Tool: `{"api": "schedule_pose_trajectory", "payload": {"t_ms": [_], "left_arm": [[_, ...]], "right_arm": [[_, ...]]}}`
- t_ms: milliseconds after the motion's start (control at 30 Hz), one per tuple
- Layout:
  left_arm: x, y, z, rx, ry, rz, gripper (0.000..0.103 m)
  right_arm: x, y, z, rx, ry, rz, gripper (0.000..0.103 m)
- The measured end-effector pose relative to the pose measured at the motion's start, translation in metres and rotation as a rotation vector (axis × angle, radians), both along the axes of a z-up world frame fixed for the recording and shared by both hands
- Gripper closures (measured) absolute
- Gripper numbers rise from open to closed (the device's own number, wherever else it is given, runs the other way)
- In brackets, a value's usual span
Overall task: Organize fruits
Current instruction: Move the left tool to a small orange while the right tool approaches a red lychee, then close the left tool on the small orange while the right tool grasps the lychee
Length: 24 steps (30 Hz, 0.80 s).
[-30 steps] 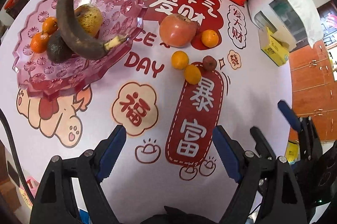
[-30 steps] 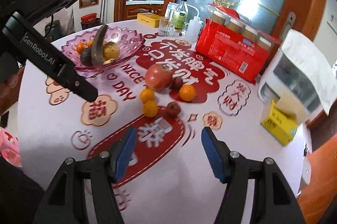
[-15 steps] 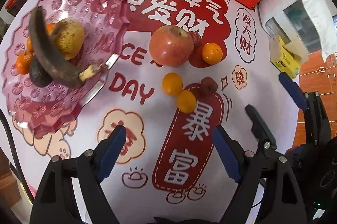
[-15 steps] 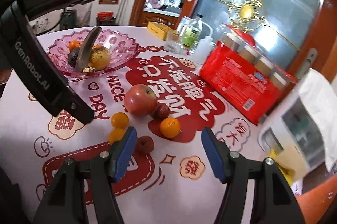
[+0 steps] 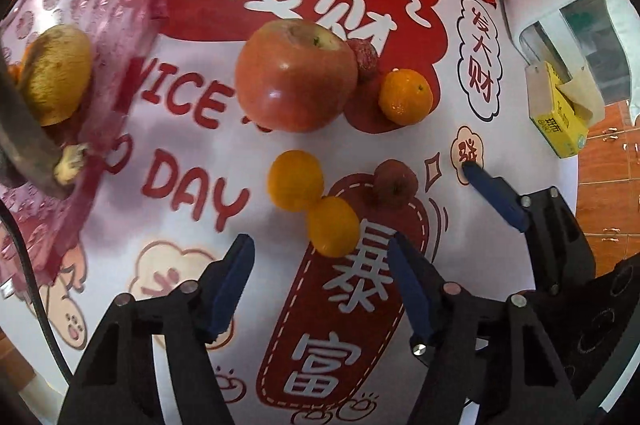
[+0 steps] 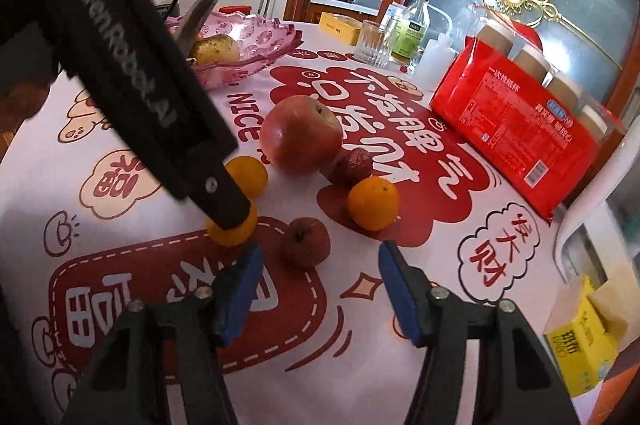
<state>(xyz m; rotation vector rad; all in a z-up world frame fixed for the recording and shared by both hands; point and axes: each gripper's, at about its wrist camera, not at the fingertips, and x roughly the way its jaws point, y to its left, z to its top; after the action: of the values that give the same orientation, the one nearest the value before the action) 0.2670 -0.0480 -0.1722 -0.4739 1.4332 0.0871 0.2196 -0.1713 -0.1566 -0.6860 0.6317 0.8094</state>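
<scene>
A round table (image 5: 120,225) covered by a white cloth printed with red Chinese characters and the words "NICE DAY" is seen carrying the fruit. Toward its left edge, a pink scalloped glass fruit tray (image 5: 132,13) is shown holding a brownish-yellow pear (image 5: 54,73) and a blackened banana (image 5: 24,145). At the far edge a red plastic-wrapped pack of paper cups (image 6: 516,141) is laid flat, with a clear drinking glass (image 6: 370,43) and a green-labelled bottle (image 6: 410,29) beside it. A small yellow carton (image 5: 560,121) is set near the right edge.

In the middle of the table a large red apple (image 5: 296,75) is seen, with a small dark red fruit (image 6: 354,165) touching its far right side and an orange mandarin (image 5: 406,97) just beside that. Nearer the front edge, two more orange mandarins (image 5: 296,179) (image 5: 334,225) are pressed against each other, and a small wrinkled red fruit (image 5: 394,181) is placed just to their right.

The left gripper (image 5: 320,281) is held low over the table with its blue-padded fingers (image 5: 232,281) spread wide and nothing between them, the nearer mandarin lying just ahead of the gap. The right gripper (image 6: 320,289) is likewise held with its fingers (image 6: 400,289) wide apart and empty, the wrinkled red fruit sitting just ahead of the opening.
</scene>
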Motion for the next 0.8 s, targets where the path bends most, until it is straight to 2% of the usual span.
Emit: {"api": "schedule_pose_trajectory", "payload": {"t_ms": [133, 333, 600, 700, 800], "left_arm": [[0.007, -0.005, -0.008, 0.000, 0.004, -0.009, 0.050], [0.014, -0.007, -0.018, -0.010, 0.018, -0.009, 0.059], [0.019, -0.006, -0.025, -0.019, 0.023, 0.002, 0.065], [0.019, -0.004, -0.026, -0.036, 0.014, 0.005, 0.073], [0.018, -0.002, -0.025, -0.040, 0.007, 0.003, 0.074]], "right_arm": [[0.003, 0.002, -0.009, -0.004, 0.016, 0.006, 0.058], [0.008, 0.005, -0.019, -0.005, 0.042, 0.001, 0.067], [0.015, 0.008, -0.020, 0.030, 0.063, -0.014, 0.071], [0.018, 0.010, -0.021, 0.036, 0.071, -0.021, 0.072], [0.021, 0.011, -0.020, 0.044, 0.081, -0.025, 0.072]]}}
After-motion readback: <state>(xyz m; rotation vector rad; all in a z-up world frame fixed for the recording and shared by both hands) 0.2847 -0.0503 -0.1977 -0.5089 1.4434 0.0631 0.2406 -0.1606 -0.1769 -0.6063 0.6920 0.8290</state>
